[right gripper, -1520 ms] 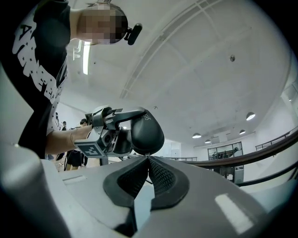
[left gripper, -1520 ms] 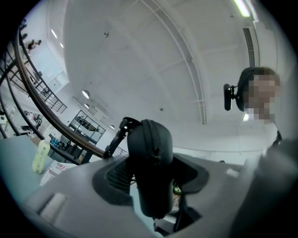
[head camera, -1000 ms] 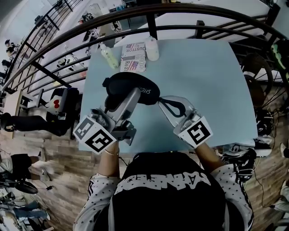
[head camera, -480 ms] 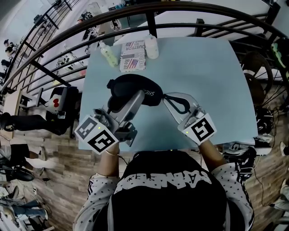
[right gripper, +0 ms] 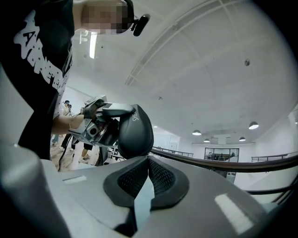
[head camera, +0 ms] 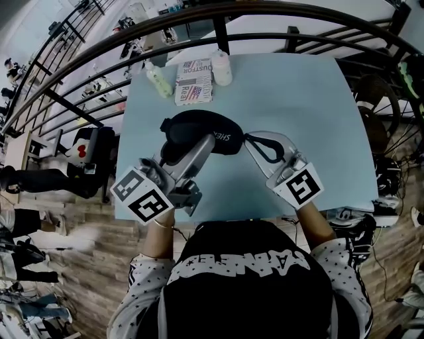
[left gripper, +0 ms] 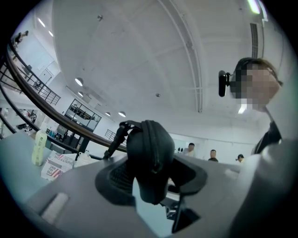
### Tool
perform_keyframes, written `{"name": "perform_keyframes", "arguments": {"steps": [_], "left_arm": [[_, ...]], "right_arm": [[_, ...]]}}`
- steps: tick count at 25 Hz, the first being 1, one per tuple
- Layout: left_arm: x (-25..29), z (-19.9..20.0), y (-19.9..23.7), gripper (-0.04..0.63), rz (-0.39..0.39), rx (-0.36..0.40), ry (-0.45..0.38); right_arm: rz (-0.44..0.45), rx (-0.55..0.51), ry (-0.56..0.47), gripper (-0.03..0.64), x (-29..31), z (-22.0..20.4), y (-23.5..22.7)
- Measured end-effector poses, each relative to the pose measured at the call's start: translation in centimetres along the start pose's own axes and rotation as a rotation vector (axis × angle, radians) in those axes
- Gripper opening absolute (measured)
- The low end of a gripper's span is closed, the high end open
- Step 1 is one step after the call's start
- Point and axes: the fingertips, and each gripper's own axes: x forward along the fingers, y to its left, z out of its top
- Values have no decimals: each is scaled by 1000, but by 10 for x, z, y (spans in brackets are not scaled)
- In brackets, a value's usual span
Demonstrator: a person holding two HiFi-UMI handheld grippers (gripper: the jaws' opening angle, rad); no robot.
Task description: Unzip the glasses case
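Left gripper (left gripper: 151, 173) jaws are clamped on the glasses case (left gripper: 148, 144), with black rubber pads (left gripper: 114, 179) of mesh-like texture on each flank. Right gripper (right gripper: 148, 160) jaws are together, their pad tips meeting right at the case's rounded end. Whether they nip a zip tab there cannot be made out. Gripper bodies are smooth grey plastic, wedge-shaped, each carrying a white cube (head camera: 140, 196) with black square markers. The case is a black oblong shell with rounded ends and a matte, fine-grained skin. A raised zip seam (left gripper: 150, 123) runs round its edge, one face has white lettering, and a short dark cord (left gripper: 116, 139) sits at the end away from the right gripper. In the head view the case sits at 9 o'clock from the centre of the table (head camera: 305, 99), which has a smooth, pale blue top with rounded corners. It is unclear whether the case rests on the top or is held just off it. The left gripper comes in from the case's 7 o'clock. The right gripper comes from its 4 o'clock and meets its 3 o'clock end. At the table's far edge, at 12 o'clock from the case, lies a flat printed packet (head camera: 194, 84) with flag stripes. A slim pale green bottle (head camera: 159, 83) stands at 11 o'clock and a squat white bottle (head camera: 223, 69) at 1 o'clock. Beyond is a curved dark railing (head camera: 265, 13) of round bars, with wood-plank floor (head camera: 86, 265) below.
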Motion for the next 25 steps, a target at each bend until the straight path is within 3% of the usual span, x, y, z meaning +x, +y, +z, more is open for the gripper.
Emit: {"name": "perform_keyframes", "arguments": {"steps": [10,25], "left_arm": [[6,-15,-10,0,-37,83,116],[8,-29,-16,0,-75,77,175]], "right_arm": [[100,-211,73,8,-4,-9,5],[139,-249,62,8,-7,3,2]]}}
